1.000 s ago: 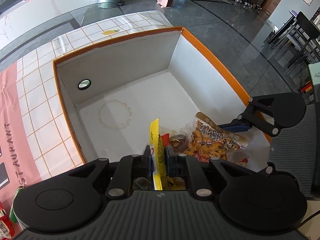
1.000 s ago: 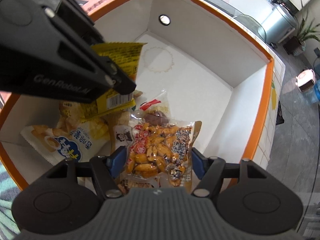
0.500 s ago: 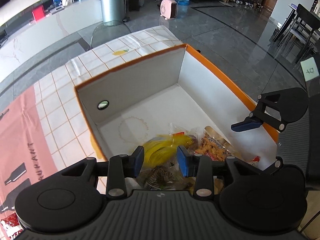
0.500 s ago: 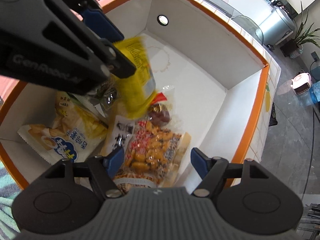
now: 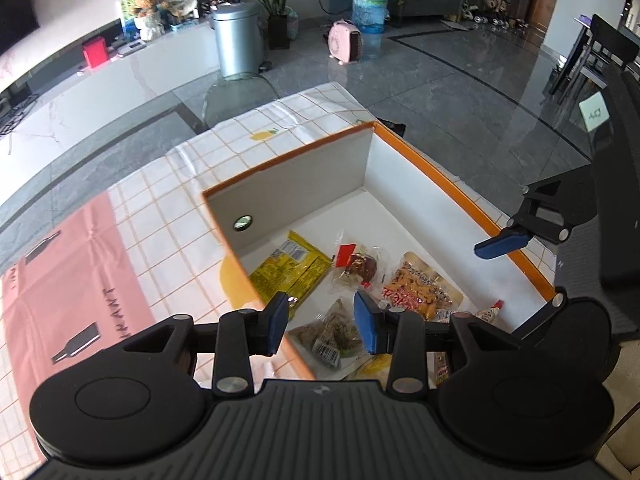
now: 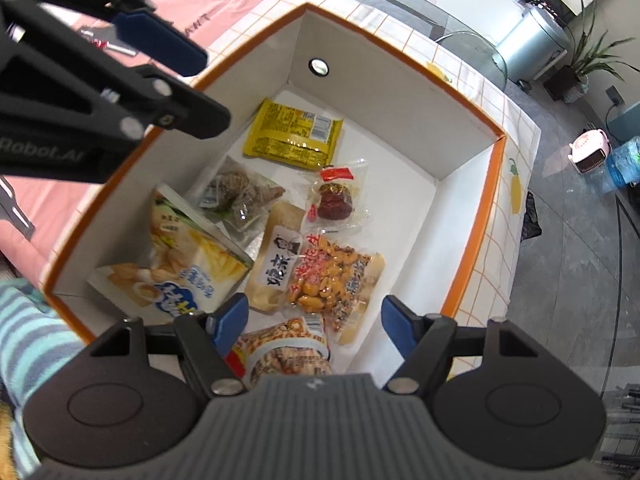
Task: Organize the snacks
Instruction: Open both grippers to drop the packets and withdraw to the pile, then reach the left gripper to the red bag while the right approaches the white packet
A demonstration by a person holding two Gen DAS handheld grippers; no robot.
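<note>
Inside the orange box, the snacks lie loose on the white floor: yellow packet at the far end, date candy just near of it, peanut bag nearer still, chips bag against the left wall. Both grippers hang above with nothing in them. Left gripper has its jaws apart, just opened up; right gripper sits wider, having spread a touch more. Box sits on a checked cloth.
</note>
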